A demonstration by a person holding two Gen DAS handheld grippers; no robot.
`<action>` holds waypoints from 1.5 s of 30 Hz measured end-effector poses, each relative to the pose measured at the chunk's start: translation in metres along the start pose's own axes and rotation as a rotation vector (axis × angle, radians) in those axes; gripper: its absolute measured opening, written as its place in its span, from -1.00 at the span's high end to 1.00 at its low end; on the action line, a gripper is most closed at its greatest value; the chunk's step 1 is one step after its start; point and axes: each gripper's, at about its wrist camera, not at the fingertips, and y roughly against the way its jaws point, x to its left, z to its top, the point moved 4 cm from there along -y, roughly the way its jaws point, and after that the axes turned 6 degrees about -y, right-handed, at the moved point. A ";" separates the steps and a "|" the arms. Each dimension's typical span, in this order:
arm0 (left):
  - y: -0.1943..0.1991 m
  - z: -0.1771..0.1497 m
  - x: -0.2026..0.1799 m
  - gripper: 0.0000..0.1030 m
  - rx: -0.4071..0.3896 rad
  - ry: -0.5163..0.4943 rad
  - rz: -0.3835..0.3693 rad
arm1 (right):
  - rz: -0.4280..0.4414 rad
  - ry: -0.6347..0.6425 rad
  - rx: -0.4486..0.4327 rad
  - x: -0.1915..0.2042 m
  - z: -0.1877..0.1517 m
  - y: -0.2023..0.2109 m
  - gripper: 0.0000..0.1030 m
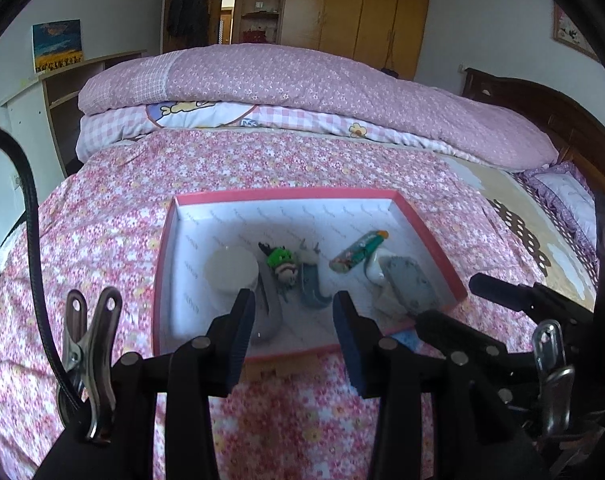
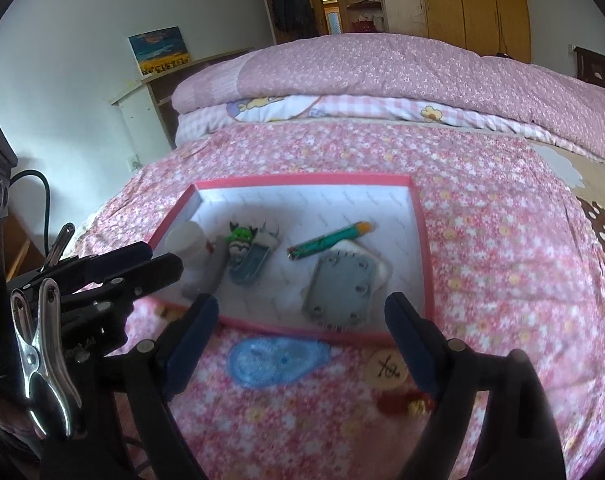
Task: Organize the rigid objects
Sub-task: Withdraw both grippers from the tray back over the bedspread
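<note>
Two items outside the box, both nearest the right gripper (image 2: 302, 344), fingers wide and empty.
Blue tape dispenser (image 2: 276, 362) lies between them, long axis 9-to-3; wooden disc (image 2: 386, 368) at 3 o'clock. Left gripper (image 1: 294, 336) narrower, empty, over pink box (image 2: 422, 248) on floral bedspread (image 2: 502, 240).

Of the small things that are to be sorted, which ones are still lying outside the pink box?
The blue tape dispenser and the round wooden tag lie on the bedspread by the pink box's near rim. The pen and grey plate are inside.
</note>
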 end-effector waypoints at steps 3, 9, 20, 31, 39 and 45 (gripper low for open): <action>0.004 -0.008 0.000 0.18 0.007 0.007 0.000 | 0.008 -0.008 0.005 0.001 -0.008 0.004 -0.69; 0.009 -0.023 0.001 0.18 0.025 0.022 0.002 | 0.019 -0.018 0.016 0.000 -0.023 0.010 -0.69; 0.018 -0.036 0.006 0.18 0.038 0.050 0.007 | 0.020 -0.063 0.033 -0.009 -0.045 0.020 -0.69; 0.018 -0.055 0.018 0.18 0.079 0.069 0.029 | -0.014 -0.062 0.060 -0.024 -0.066 0.021 -0.69; 0.007 -0.062 0.024 0.18 0.104 0.089 0.028 | -0.024 -0.061 0.079 -0.031 -0.076 0.020 -0.69; -0.020 -0.061 0.029 0.18 0.158 0.100 0.031 | -0.020 -0.066 0.096 -0.033 -0.082 0.016 -0.69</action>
